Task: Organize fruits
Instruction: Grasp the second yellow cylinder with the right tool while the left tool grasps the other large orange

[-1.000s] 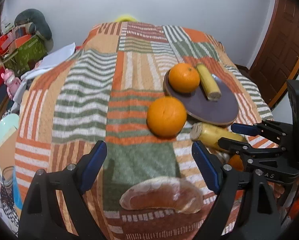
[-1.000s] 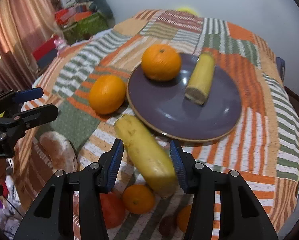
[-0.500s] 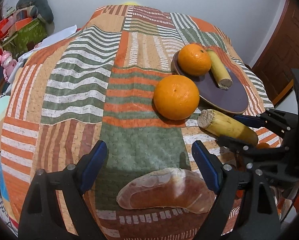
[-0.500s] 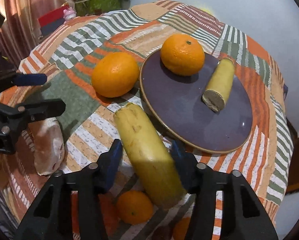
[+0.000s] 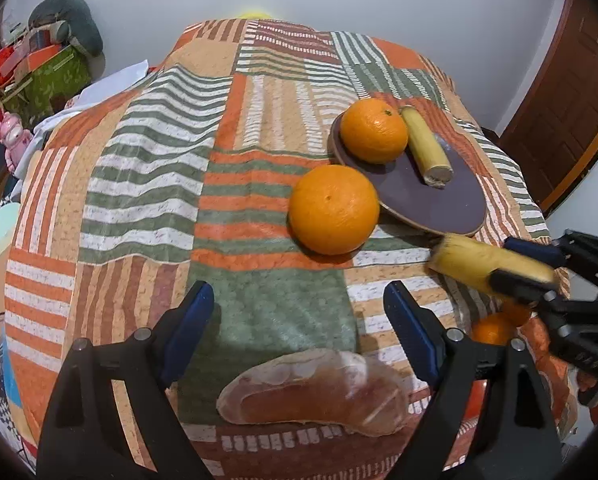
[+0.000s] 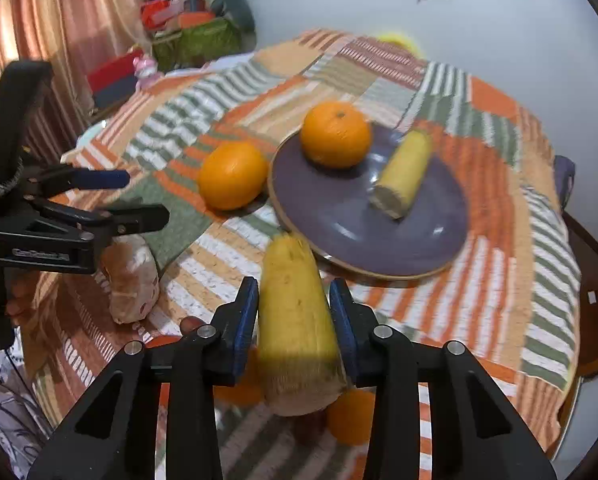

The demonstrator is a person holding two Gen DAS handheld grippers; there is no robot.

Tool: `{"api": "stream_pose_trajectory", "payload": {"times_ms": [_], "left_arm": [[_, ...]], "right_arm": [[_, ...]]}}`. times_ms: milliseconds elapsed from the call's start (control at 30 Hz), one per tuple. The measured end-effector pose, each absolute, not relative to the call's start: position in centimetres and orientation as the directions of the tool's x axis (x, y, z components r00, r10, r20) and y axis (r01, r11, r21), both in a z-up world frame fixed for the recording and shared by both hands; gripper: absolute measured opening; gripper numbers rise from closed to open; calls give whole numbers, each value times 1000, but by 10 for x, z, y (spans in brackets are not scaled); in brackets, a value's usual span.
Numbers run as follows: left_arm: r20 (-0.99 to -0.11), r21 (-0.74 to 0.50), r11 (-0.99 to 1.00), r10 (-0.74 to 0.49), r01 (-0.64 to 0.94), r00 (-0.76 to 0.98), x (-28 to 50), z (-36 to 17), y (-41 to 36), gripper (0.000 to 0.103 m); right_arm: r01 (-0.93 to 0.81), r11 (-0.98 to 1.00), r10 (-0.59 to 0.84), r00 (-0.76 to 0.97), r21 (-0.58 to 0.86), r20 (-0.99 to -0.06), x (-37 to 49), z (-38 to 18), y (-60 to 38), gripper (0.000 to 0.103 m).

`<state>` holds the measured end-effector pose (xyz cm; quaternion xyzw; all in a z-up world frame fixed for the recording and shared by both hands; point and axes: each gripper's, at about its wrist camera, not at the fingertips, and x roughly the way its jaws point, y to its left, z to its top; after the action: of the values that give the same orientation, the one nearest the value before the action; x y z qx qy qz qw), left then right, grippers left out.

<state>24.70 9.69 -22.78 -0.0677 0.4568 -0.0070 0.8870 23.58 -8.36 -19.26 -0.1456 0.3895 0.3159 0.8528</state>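
Observation:
My right gripper (image 6: 295, 312) is shut on a yellow banana piece (image 6: 297, 320) and holds it lifted above the cloth, just short of the purple plate (image 6: 355, 224); it also shows in the left wrist view (image 5: 487, 266). On the plate lie an orange (image 6: 336, 135) and a second banana piece (image 6: 403, 174). Another orange (image 6: 233, 175) sits on the cloth left of the plate. My left gripper (image 5: 299, 320) is open above a peeled pink citrus segment (image 5: 315, 392).
Small oranges (image 5: 493, 328) and other fruit lie near the table's front edge under my right gripper. A striped patchwork cloth (image 5: 159, 184) covers the round table. Boxes and bags (image 5: 39, 68) stand at the far left, a wooden door (image 5: 571, 92) at the right.
My right gripper closed on the banana piece and lifted it off the cloth toward the plate. My left gripper stayed open over the citrus segment, shifting slightly.

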Motion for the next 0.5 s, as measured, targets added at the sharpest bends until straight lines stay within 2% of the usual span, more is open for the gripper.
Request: {"api": "stream_pose_trajectory", "payload": {"times_ms": [133, 333, 400, 500], "left_arm": [[-810, -116, 993, -75, -35, 582, 253, -227, 89, 87], [-814, -111, 994, -80, -18, 575, 263, -231, 79, 87], [-817, -103, 995, -77, -14, 571, 269, -233, 76, 87], [-821, -94, 995, -72, -10, 567, 277, -235, 72, 87]], "right_arm": [[-618, 785, 390, 548, -43, -740, 240, -186, -104, 32], [-552, 831, 301, 556, -74, -775, 259, -202, -142, 29], [-522, 848, 259, 554, -88, -791, 264, -212, -157, 1], [-499, 865, 269, 542, -47, -797, 269, -214, -176, 6]]}}
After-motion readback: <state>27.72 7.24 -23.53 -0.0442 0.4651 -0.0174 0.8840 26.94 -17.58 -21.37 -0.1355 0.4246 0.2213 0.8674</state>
